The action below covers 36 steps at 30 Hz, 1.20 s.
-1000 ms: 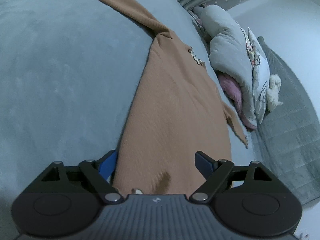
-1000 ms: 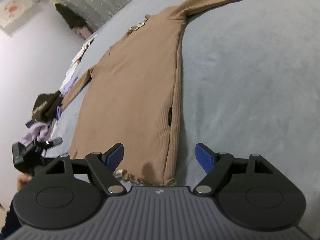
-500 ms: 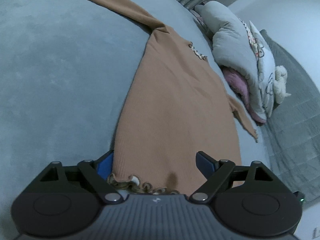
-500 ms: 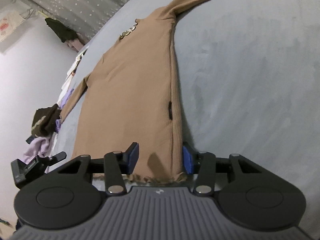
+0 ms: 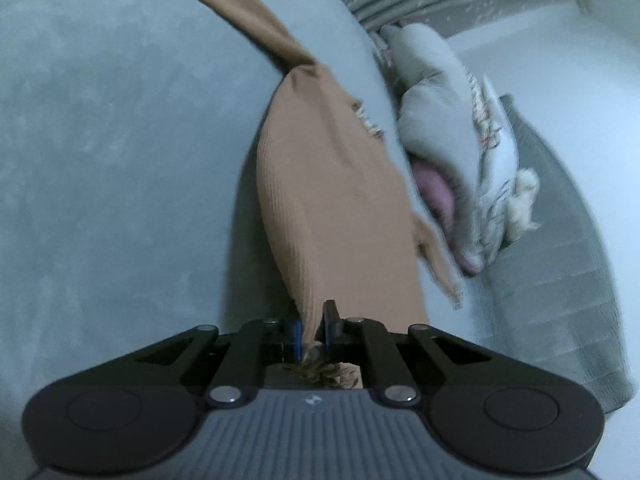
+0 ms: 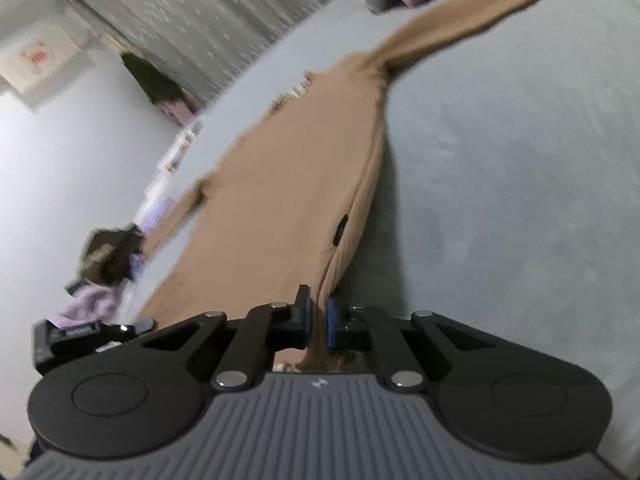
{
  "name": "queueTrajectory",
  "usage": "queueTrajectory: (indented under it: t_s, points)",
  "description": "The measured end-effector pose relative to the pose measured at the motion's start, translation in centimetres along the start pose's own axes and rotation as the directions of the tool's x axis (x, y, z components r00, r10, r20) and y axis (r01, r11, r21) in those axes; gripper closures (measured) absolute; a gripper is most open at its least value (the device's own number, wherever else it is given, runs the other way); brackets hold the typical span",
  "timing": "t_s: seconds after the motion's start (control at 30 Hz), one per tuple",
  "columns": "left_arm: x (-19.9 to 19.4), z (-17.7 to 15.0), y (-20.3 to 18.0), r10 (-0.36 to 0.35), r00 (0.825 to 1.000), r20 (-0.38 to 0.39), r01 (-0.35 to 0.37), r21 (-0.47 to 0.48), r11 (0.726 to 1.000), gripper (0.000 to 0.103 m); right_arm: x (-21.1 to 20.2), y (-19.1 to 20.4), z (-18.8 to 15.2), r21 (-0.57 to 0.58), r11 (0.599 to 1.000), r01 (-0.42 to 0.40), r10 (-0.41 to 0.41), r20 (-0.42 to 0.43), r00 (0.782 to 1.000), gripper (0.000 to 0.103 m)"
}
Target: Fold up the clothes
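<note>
One wide bed [image 5: 100, 160], covered in a blue-grey plush spread, fills most of both views. Across it a long tan ribbed garment [image 5: 332, 200] is laid out flat, its body running away from the cameras toward the far edge of the bed. One sleeve [image 6: 480, 12] is stretched out over the spread toward the pillows, and the other sleeve [image 5: 436, 256] is seen lying at the opposite side near the bed's edge. A pale trim is visible at the neckline [image 5: 368, 120]. Beside the garment, a heap of grey and white pillows [image 5: 444, 120] with a pink one beneath is piled next to a grey quilted blanket [image 5: 568, 280]. At the other side of the bed, a small pile of dark and lilac clothes [image 6: 104, 256] is seen against a pale wall.

The frilled hem of the garment is gathered at both near corners. The left hand-held gripper [image 5: 311, 332] has just been closing, and its blue pads are clamped on one hem corner, the fabric bunched between them. The right hand-held gripper [image 6: 318, 326] has likewise just been closing and is pinched on the other hem corner, along the side seam carrying a small dark label [image 6: 340, 232].
</note>
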<state>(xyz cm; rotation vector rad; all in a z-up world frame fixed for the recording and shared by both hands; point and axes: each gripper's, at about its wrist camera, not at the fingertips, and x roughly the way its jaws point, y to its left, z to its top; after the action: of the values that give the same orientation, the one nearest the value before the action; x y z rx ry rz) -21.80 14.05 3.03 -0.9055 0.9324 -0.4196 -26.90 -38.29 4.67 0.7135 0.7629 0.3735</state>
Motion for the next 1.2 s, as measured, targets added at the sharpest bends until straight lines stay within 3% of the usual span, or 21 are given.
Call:
queueTrajectory:
  t_s: [0.2, 0.3, 0.33, 0.4, 0.47, 0.5, 0.53, 0.6, 0.77, 0.9, 1.0, 1.1, 1.13, 1.17, 1.2]
  points:
    - [-2.0, -0.5, -0.1, -0.053, 0.999, -0.002, 0.053, -0.028, 0.998, 0.095, -3.3, 0.2, -1.1, 0.061, 0.992, -0.113, 0.108, 0.072, 0.992, 0.095]
    - [-1.7, -0.3, 0.3, -0.019, 1.000, -0.019, 0.018, -0.022, 1.000, 0.095, -2.3, -1.3, -1.5, 0.087, 0.996, 0.007, -0.008, 0.018, 1.000, 0.094]
    - [-1.6, 0.0, 0.5, -0.001, 1.000, -0.013, 0.001, -0.017, 1.000, 0.095, -1.8, -1.5, -1.3, 0.069, 0.994, 0.079, -0.080, 0.006, 0.997, 0.090]
    - [-1.4, 0.7, 1.0, 0.036, 0.999, 0.002, -0.036, -0.006, 0.999, 0.094, -1.3, -1.6, -0.8, 0.046, 0.989, 0.144, -0.144, 0.001, 0.990, 0.085]
    - [-1.0, 1.2, 1.5, 0.037, 0.999, -0.015, -0.037, 0.002, 0.999, 0.092, -1.0, -1.9, -0.3, 0.047, 0.989, 0.143, -0.143, 0.001, 0.990, 0.047]
    - [-0.7, 1.4, 1.7, 0.040, 0.999, -0.027, -0.040, 0.004, 0.999, 0.087, -0.8, -2.0, -0.1, 0.047, 0.988, 0.146, -0.146, 0.002, 0.989, 0.036]
    - [-0.5, 1.5, 1.9, 0.057, 0.998, -0.023, -0.057, 0.011, 0.998, 0.072, -0.6, -2.1, 0.0, 0.044, 0.986, 0.160, -0.160, 0.002, 0.987, 0.024]
    - [-0.1, 1.6, 2.2, 0.095, 0.995, -0.010, -0.094, 0.024, 0.995, 0.054, -0.2, -2.1, 0.1, 0.039, 0.980, 0.195, -0.195, 0.002, 0.981, 0.024]
    - [0.2, 2.1, 2.9, 0.085, 0.996, 0.003, -0.085, 0.000, 0.996, 0.041, 0.9, -2.3, -0.2, 0.066, 0.987, 0.144, -0.143, -0.014, 0.990, 0.023]
    - [1.1, 1.8, 2.9, 0.072, 0.997, -0.032, -0.072, 0.020, 0.997, 0.037, 1.8, -1.1, -0.7, -0.009, 0.990, 0.144, -0.144, -0.038, 0.989, 0.025]
    - [1.9, 1.1, 2.2, 0.082, 0.996, -0.034, -0.079, 0.073, 0.994, 0.033, 2.1, -0.9, -1.2, -0.009, 0.992, 0.123, -0.123, -0.059, 0.991, 0.040]
    - [2.3, 0.5, 1.9, 0.077, 0.997, -0.028, -0.074, 0.098, 0.992, 0.031, 2.0, -1.3, -1.4, 0.026, 0.989, 0.142, -0.141, -0.054, 0.989, 0.062]
    - [2.4, 0.2, 1.6, 0.083, 0.996, -0.030, -0.079, 0.114, 0.990, 0.032, 1.9, -1.7, -1.5, 0.052, 0.990, 0.133, -0.130, -0.058, 0.990, 0.073]
    - [2.5, 0.0, 1.3, 0.090, 0.995, -0.031, -0.085, 0.130, 0.988, 0.037, 1.9, -2.0, -1.5, 0.076, 0.990, 0.122, -0.117, -0.065, 0.991, 0.088]
    - [2.7, 0.0, 1.1, 0.094, 0.995, -0.036, -0.088, 0.137, 0.987, 0.063, 1.9, -2.1, -1.7, 0.082, 0.989, 0.120, -0.115, -0.067, 0.991, 0.090]
